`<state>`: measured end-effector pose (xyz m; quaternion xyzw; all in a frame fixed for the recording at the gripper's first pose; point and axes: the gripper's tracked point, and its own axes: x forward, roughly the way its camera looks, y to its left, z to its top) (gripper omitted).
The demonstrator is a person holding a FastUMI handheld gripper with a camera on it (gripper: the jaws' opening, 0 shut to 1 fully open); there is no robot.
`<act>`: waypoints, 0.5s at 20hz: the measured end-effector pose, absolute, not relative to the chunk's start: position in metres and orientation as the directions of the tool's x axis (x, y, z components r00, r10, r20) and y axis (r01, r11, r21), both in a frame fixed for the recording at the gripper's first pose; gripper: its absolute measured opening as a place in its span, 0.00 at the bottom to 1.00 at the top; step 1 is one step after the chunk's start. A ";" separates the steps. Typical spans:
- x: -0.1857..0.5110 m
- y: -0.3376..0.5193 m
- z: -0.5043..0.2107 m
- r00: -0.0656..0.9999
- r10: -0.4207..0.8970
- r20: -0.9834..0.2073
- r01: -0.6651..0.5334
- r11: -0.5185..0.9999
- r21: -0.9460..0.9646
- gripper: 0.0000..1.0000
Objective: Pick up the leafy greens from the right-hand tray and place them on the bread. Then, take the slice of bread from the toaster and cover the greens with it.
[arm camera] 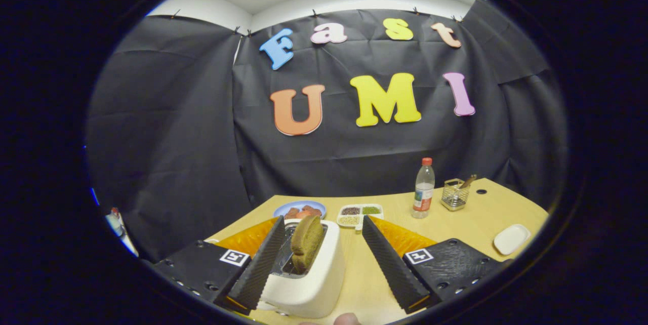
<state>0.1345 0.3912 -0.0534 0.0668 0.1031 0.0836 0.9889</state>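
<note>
The slice of bread (306, 240) stands on edge in the toaster (308, 274), its long axis running up out of the slot and leaning a little away from the claw (324, 231), with the rounded top crust well clear of the slot. The slice is dark brown and looks coarse and grainy on its face. The toaster is a smooth cream box with rounded corners and a dark slot with metal inside; it sits on the desk (455, 224) between the two fingers, hard against the left one, while open desk lies between it and the right finger.

The claw is spread wide, with neither finger pressing on the bread. The inner faces of the fingers (390, 261) are ridged in fine rows, and each finger's base carries a small square marker.

Beyond the toaster, a round blue plate (299, 208) holds reddish pieces, and just beside it lies a small white divided tray (360, 214) with dark, green and pale fillings. Further to the right stand a clear plastic bottle (423, 188) with a red cap and a wire mesh holder (454, 194) with a utensil in it. A small white rounded dish (512, 239) lies near the desk's right edge. The desk is pale, smooth wood, with bare room across the middle and right, and it runs back to the black cloth wall.
</note>
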 end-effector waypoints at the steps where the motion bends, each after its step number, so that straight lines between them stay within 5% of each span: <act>1: 0.140 0.398 -0.061 0.960 0.176 -0.217 -0.147 0.978 0.146 0.96; 4: 0.152 0.411 -0.083 0.941 0.176 -0.290 -0.125 0.975 0.184 0.96; 10: 0.166 0.419 -0.106 0.913 0.142 -0.382 -0.089 0.984 0.153 0.59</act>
